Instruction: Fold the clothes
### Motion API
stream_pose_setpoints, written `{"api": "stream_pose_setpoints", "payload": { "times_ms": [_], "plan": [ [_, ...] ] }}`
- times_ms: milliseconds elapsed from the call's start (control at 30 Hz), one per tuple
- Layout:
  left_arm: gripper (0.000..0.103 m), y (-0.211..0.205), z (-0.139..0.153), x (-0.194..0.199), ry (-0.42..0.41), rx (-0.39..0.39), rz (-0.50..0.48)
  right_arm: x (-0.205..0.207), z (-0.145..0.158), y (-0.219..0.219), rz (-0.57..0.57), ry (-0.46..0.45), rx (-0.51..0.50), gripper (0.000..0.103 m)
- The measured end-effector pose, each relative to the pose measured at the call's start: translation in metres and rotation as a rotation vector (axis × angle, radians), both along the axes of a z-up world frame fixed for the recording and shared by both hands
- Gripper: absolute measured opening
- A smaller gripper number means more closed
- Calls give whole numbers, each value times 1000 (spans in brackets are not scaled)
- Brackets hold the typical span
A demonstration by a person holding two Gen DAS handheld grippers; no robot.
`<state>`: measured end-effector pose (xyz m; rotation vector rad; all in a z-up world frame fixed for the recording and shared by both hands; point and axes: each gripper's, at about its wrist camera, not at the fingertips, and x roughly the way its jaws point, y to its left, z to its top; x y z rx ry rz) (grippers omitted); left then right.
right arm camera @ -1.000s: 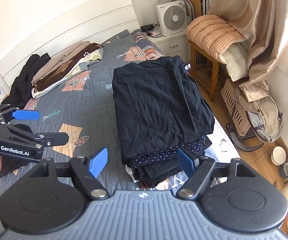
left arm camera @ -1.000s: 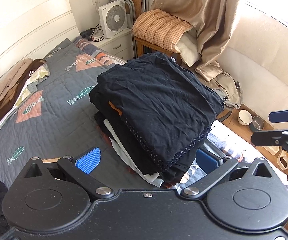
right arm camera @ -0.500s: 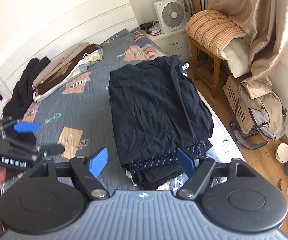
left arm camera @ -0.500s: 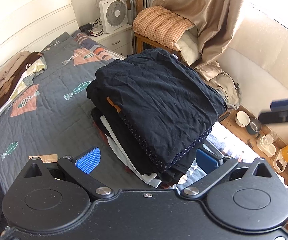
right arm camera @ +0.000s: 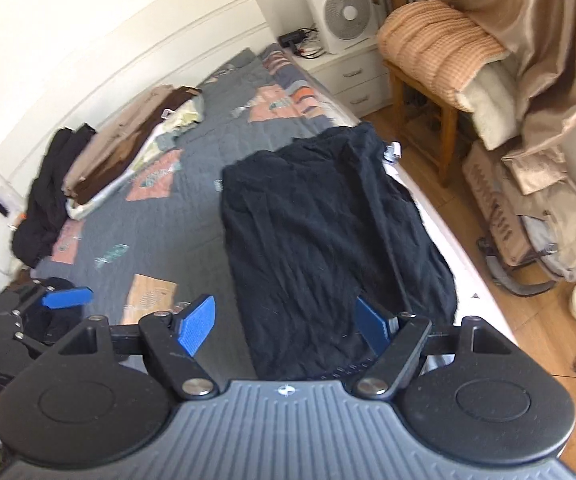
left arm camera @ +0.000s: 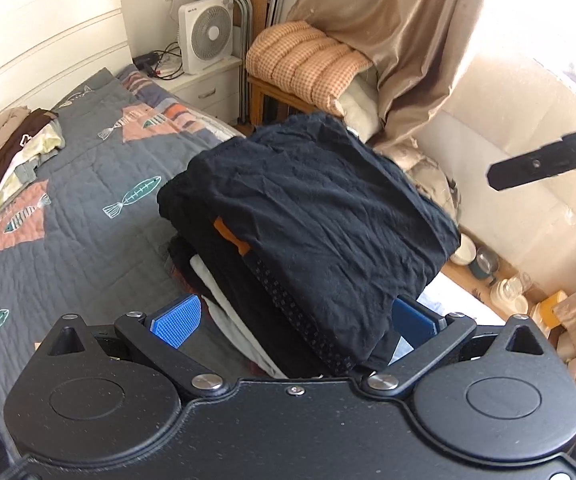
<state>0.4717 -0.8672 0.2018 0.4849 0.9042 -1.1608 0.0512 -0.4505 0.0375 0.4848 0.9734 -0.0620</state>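
While both grippers were held over the near end of the stack of folded clothes (left arm camera: 312, 224), nothing was gripped by either: the left gripper (left arm camera: 294, 320) was spread wide with the stack's corner between its blue pads but not pressed, and the right gripper (right arm camera: 288, 324) was likewise released. The stack, topped by a black garment (right arm camera: 328, 232), was set on the bed (left arm camera: 72, 232) at its window-side edge, well apart from the brown and beige clothes (right arm camera: 128, 144) near the headboard (right arm camera: 128, 48).
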Motion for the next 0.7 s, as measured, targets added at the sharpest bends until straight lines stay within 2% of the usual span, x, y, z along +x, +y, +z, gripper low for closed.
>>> {"api": "stream_pose_setpoints", "payload": {
  "times_ms": [233, 367, 533, 700],
  "plan": [
    [103, 1, -5, -5, 69, -42, 46, 53, 14, -46, 114, -56, 107, 76],
    [103, -3, -5, -8, 80, -66, 102, 95, 3, -87, 175, -75, 189, 76],
    [103, -21, -6, -2, 89, -80, 215, 165, -37, -139, 254, -53, 263, 76],
    [103, -46, -8, 0, 71, -60, 335, 223, -100, -175, 334, 24, 371, 76]
  ]
}}
